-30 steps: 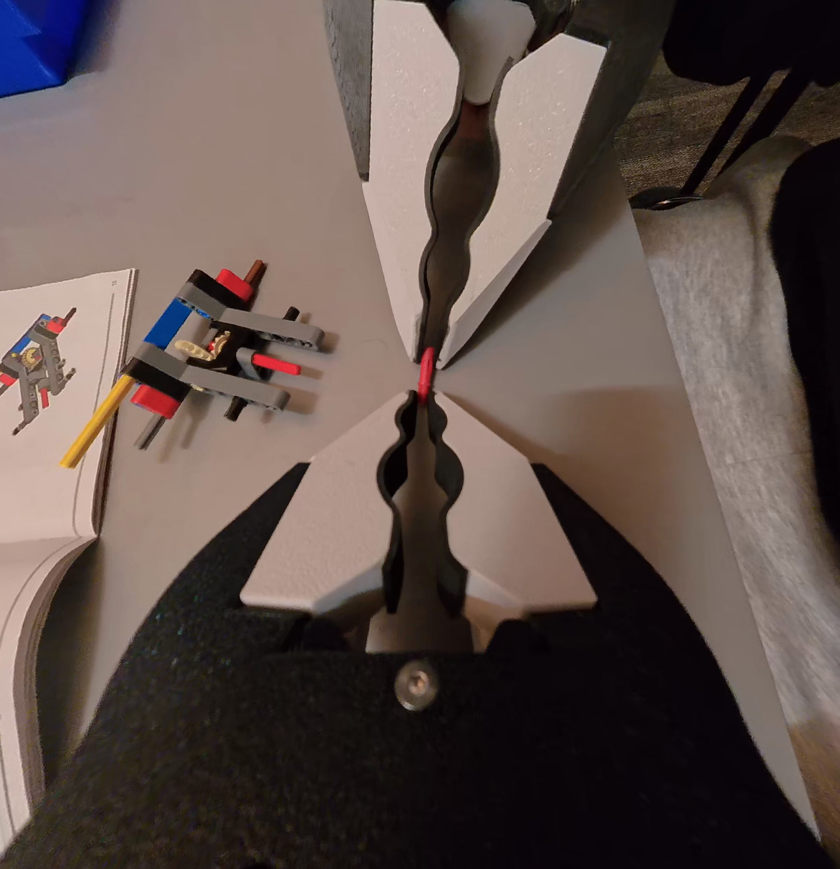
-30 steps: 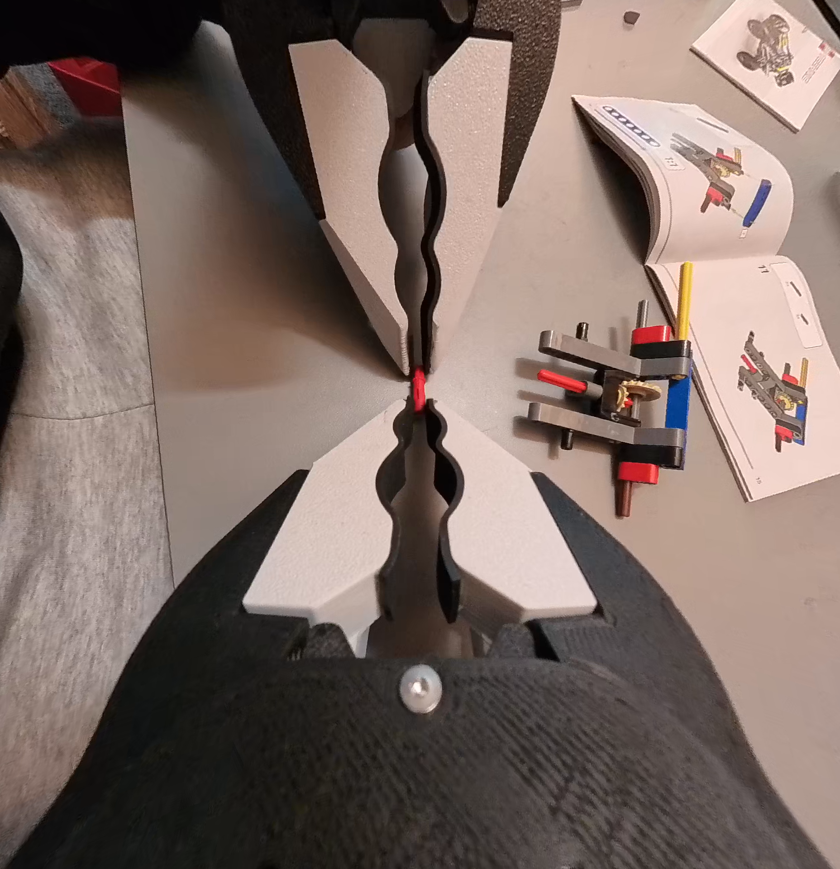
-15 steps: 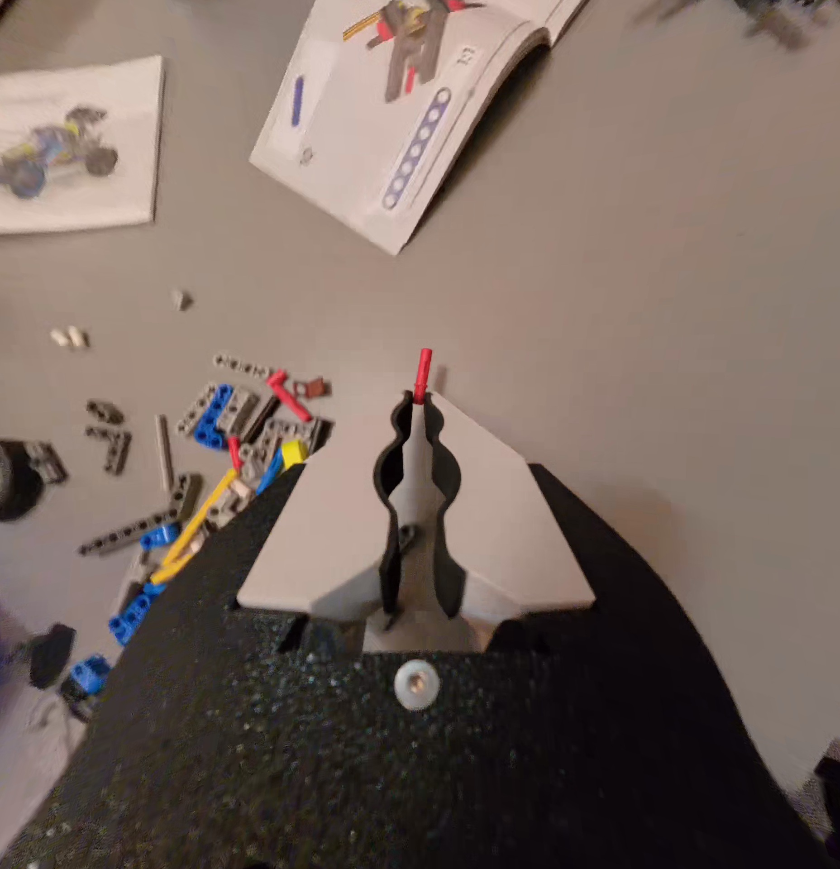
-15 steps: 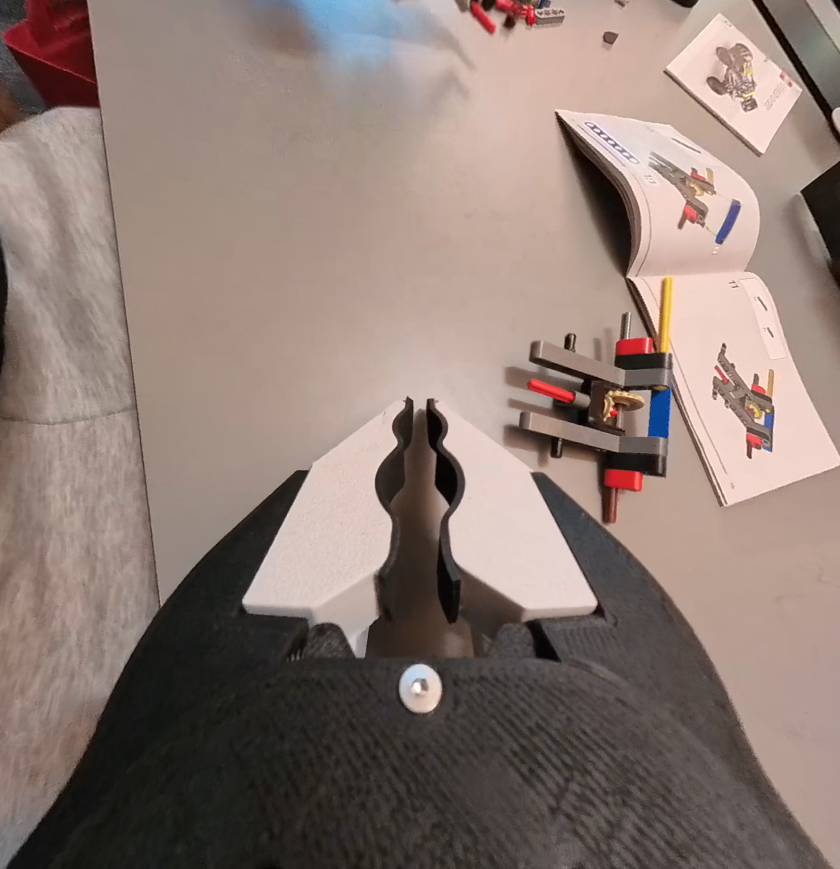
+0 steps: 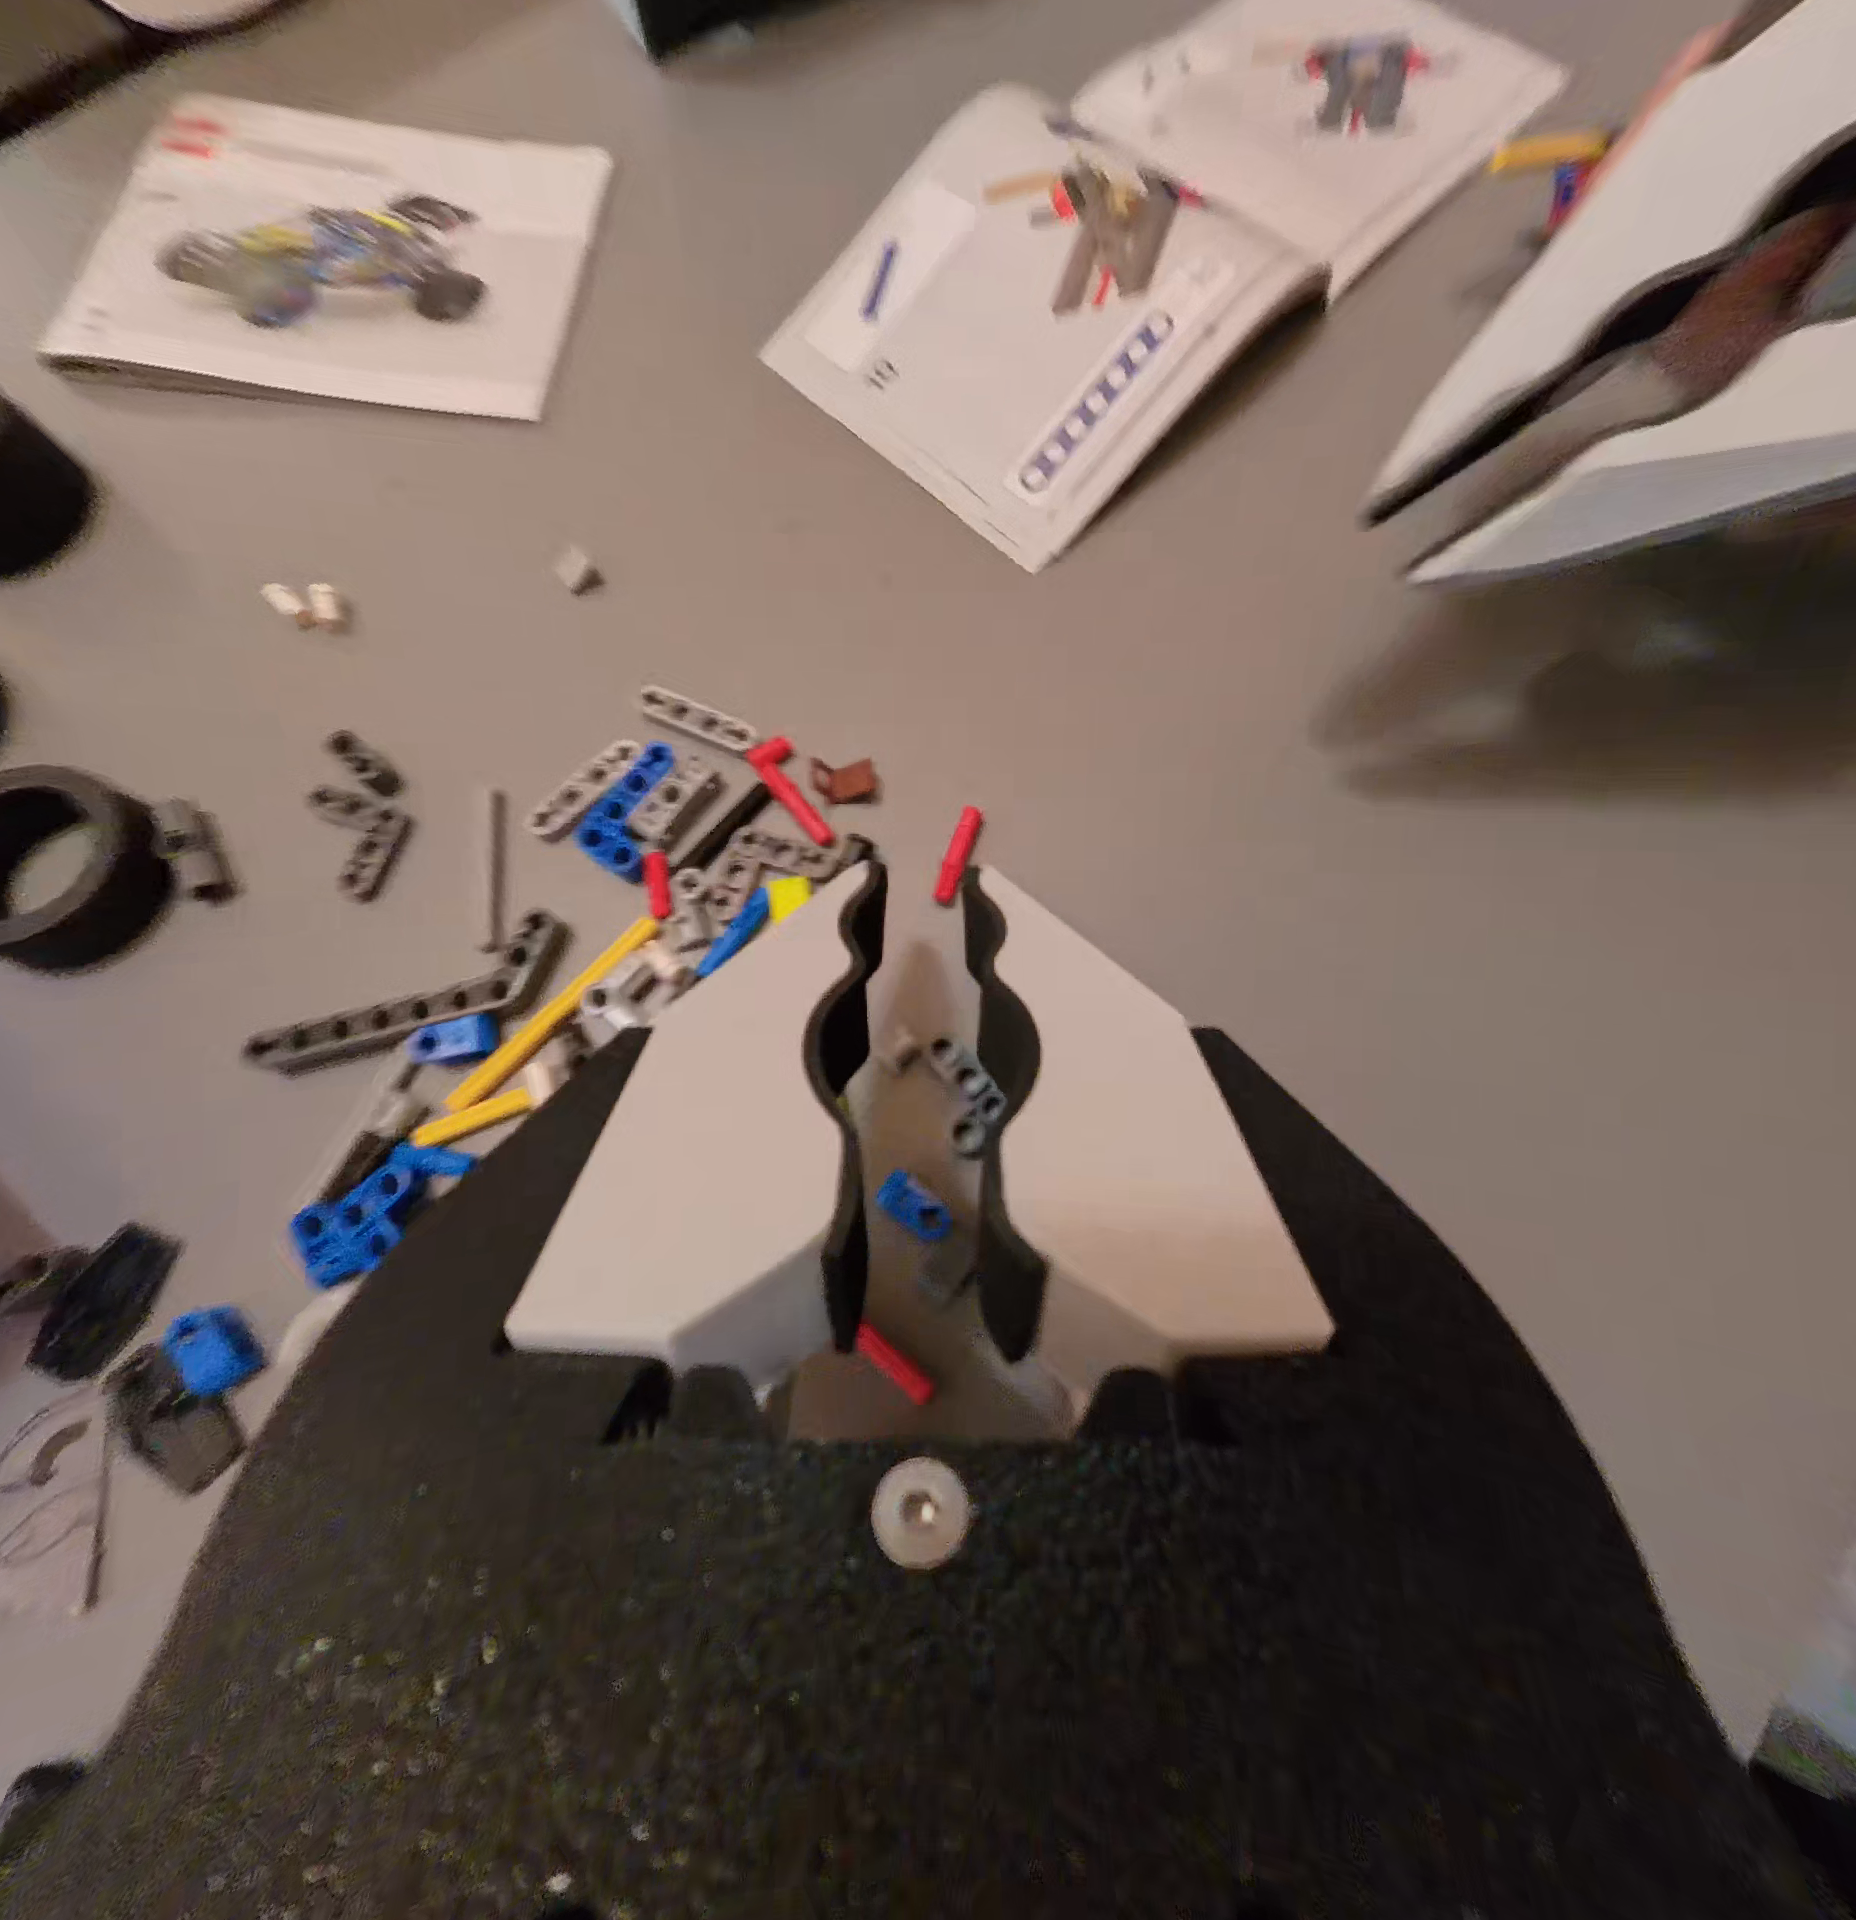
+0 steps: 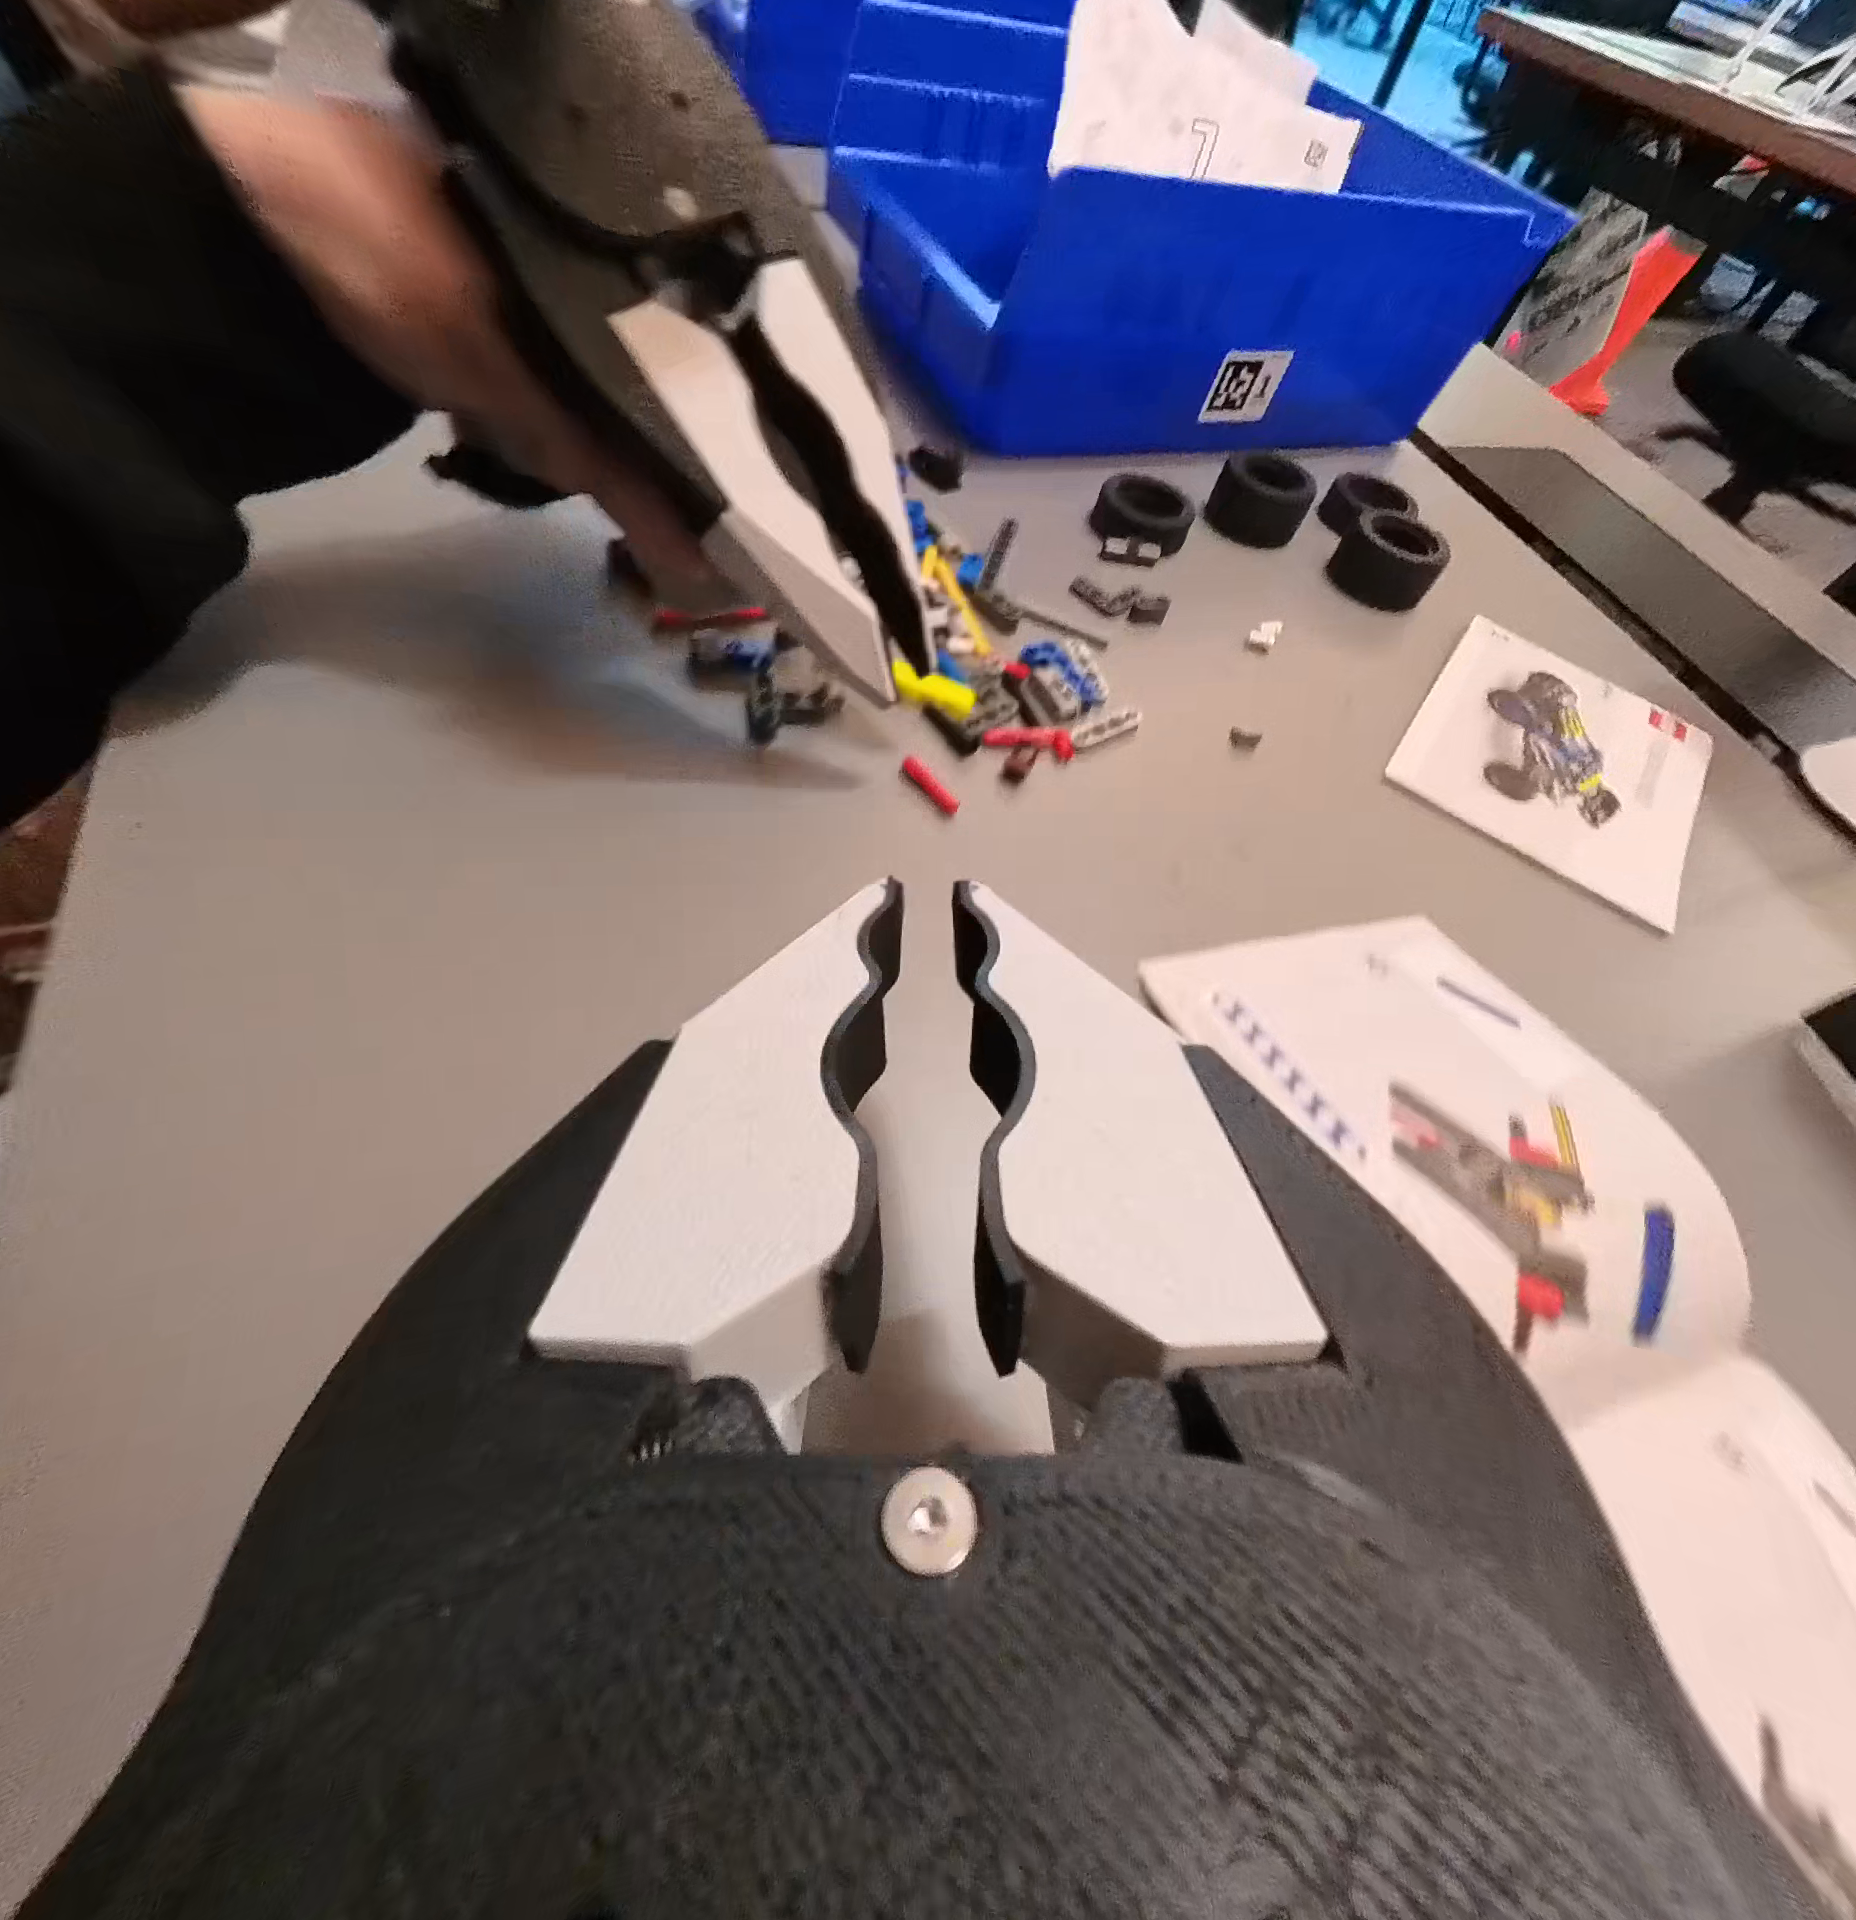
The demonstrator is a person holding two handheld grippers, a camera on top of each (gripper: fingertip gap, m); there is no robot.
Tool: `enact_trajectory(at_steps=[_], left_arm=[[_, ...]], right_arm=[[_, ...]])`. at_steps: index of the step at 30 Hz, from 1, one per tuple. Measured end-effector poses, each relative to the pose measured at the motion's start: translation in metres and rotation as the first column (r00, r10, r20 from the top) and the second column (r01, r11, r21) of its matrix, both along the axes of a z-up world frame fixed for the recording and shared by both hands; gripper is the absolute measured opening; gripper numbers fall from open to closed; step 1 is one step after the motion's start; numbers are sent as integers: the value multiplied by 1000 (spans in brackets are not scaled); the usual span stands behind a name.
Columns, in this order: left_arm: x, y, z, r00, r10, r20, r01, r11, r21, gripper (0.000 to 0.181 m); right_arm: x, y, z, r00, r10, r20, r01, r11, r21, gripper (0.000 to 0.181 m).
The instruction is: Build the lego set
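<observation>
My left gripper (image 5: 924, 883) is open, low over the grey table at the edge of a pile of loose lego pieces (image 5: 633, 831). A small red pin (image 5: 955, 854) lies free on the table just past its right fingertip. In the right wrist view the left gripper (image 6: 903, 675) tips down over the pile (image 6: 1007, 675), and the red pin (image 6: 929, 784) lies apart from it. My right gripper (image 6: 926, 888) is slightly open and empty, above bare table short of the pin. It also shows blurred in the left wrist view (image 5: 1391, 540).
An open instruction booklet (image 5: 1059, 312) (image 6: 1423, 1122) lies to the right, and a closed booklet (image 5: 321, 249) (image 6: 1547, 769) beyond it. Black tyres (image 6: 1262, 499) (image 5: 51, 862) and a blue bin (image 6: 1163, 291) stand behind the pile. The table edge is at the far right.
Both grippers held the red pin between them a second ago. The right let go. The left carried it to the parts pile and opened, and the pin now lies on the table.
</observation>
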State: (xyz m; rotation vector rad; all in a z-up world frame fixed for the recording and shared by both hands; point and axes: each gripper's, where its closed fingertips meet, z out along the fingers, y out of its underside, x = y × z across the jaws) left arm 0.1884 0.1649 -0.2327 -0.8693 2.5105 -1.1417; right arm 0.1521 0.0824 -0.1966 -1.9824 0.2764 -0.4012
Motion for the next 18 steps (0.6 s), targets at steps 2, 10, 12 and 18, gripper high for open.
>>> enact_trajectory(at_steps=[2, 10, 12, 18], left_arm=[[11, 17, 12, 995, 91, 44, -90, 995, -43, 7], [47, 89, 64, 860, 459, 224, -377, 866, -328, 3], [49, 96, 71, 833, 496, 247, -394, 844, -364, 2], [52, 101, 97, 763, 562, 320, -372, 786, -494, 0]], right_arm=[[27, 20, 2, 1000, -12, 18, 12, 1000, -14, 8], [69, 61, -6, 991, -9, 133, 11, 1000, -8, 8], [66, 58, -9, 985, -4, 171, 10, 999, -34, 7], [64, 47, -22, 972, 9, 233, 24, 990, -138, 0]])
